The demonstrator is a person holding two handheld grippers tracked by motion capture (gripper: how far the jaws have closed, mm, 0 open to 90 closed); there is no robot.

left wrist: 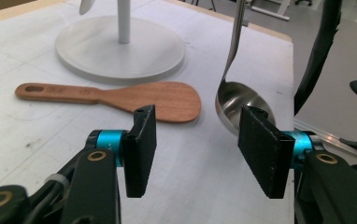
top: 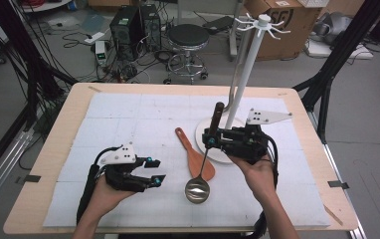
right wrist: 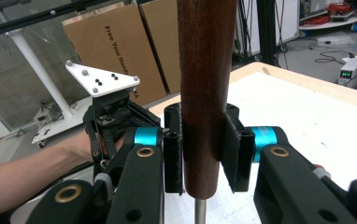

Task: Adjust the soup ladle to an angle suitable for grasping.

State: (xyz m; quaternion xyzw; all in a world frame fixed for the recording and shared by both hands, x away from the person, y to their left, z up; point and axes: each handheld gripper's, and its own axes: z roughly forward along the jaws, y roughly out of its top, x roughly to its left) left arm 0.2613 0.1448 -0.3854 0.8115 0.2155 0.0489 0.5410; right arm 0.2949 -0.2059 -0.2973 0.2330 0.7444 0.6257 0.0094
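Note:
My right gripper (top: 211,138) is shut on the dark wooden handle (right wrist: 207,84) of a steel ladle (top: 197,190), pads pressing both sides. The ladle hangs almost upright, its bowl just above the white mat at centre front. A wooden rice spatula (top: 194,154) lies flat beside it, handle pointing away and left. My left gripper (top: 155,171) rests low at the front left, open with nothing between its pads (left wrist: 141,149), facing the spatula (left wrist: 139,98) and the ladle bowl (left wrist: 235,100). A white hanging stand (top: 247,69) rises from its round base (top: 223,154) behind the right gripper.
A white foam mat (top: 128,114) covers the wooden table (top: 58,149). Beyond the far edge stand a black stool (top: 188,37), computer towers (top: 133,25), a cardboard box (top: 282,20) and cables on the floor. Black frame legs flank the table.

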